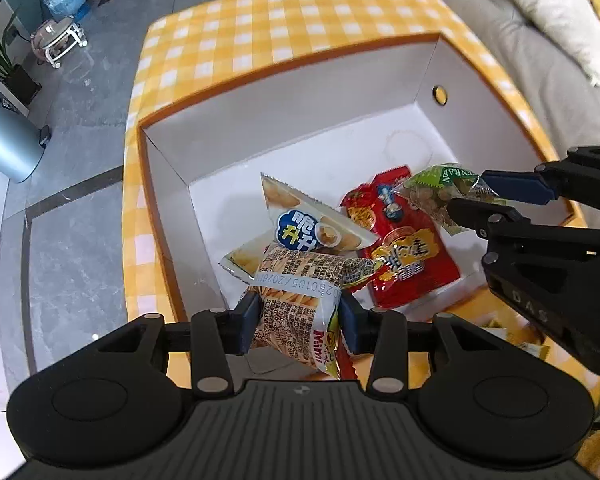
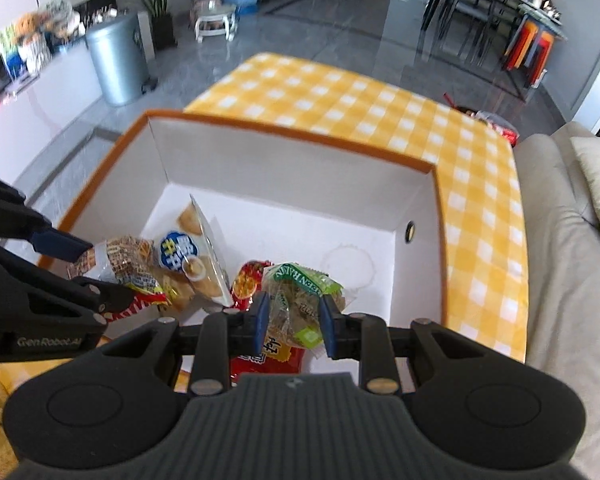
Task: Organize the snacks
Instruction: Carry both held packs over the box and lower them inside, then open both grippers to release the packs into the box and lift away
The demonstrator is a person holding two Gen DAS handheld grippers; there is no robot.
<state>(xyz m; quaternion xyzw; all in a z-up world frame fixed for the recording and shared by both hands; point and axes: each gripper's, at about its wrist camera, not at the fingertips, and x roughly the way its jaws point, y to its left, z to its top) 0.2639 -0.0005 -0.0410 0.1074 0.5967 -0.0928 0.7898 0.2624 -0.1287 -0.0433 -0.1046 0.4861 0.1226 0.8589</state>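
The left gripper [image 1: 300, 320] is clamped on a Mimi snack bag [image 1: 300, 296] printed with small text, holding it above the near left part of the white box [image 1: 260, 120]; the right gripper [image 2: 293, 322] is closed tight on a green packet of nuts [image 2: 300, 300], held over the near right part of the same box; below them, on the box floor, a red snack bag [image 1: 404, 264] lies flat near the middle, and a pale bag with a blue label [image 1: 300, 232] leans just left of it, touching it; the box, edged in orange, sits on a surface covered by a yellow checked cloth [image 1: 300, 20]; a beige sofa [image 2: 560, 280] stands to the right; a grey bin [image 2: 116, 60] stands on the floor at far left.
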